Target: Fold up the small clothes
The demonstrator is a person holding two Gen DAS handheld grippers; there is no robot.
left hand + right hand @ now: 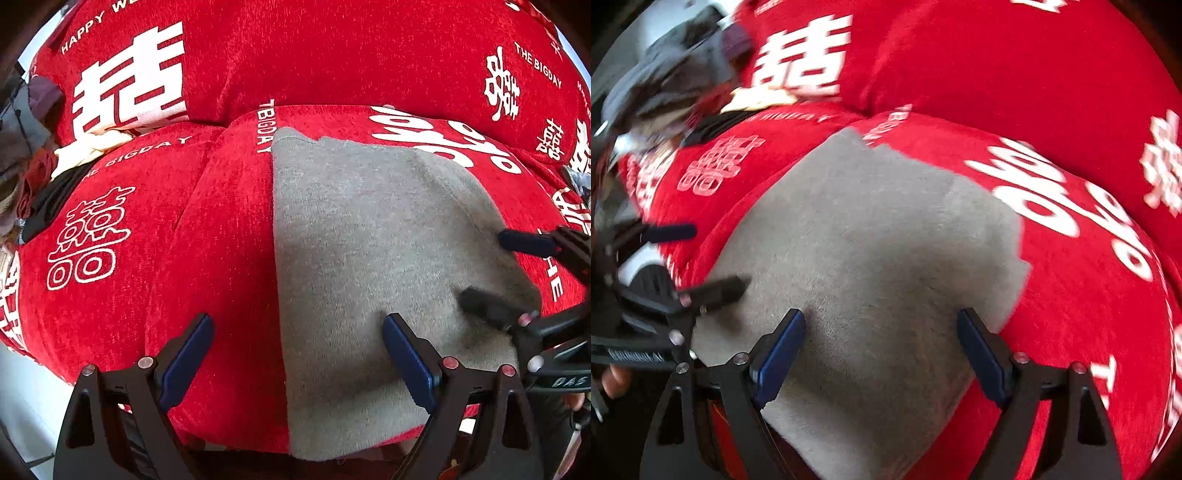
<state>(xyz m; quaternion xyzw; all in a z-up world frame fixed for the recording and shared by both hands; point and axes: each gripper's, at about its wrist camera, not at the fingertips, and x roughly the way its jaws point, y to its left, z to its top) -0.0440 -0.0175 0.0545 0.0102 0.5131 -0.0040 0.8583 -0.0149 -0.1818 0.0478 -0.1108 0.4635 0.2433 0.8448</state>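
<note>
Right gripper [879,354], jaws spread wide and empty, hovers over the grey garment [871,236] stretching ahead (left gripper [297,363], also released, straddles its left edge).

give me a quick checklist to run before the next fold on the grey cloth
1. Grey cloth lies flat on the red sofa cover: ok, no big wrinkles show.
2. Left tool open: ok, jaws wide, straddling the cloth's left edge, nothing gripped.
3. Right tool open: ok, jaws wide over the cloth's near part, nothing between the pads.
4. Tools clear of each other: ok, apart, but close over the cloth's near end.
5. Near hem reachable: cannot tell, it drops over the cushion's front edge.
6. Clothes pile clear of the cloth: ok, it sits far left.
</note>
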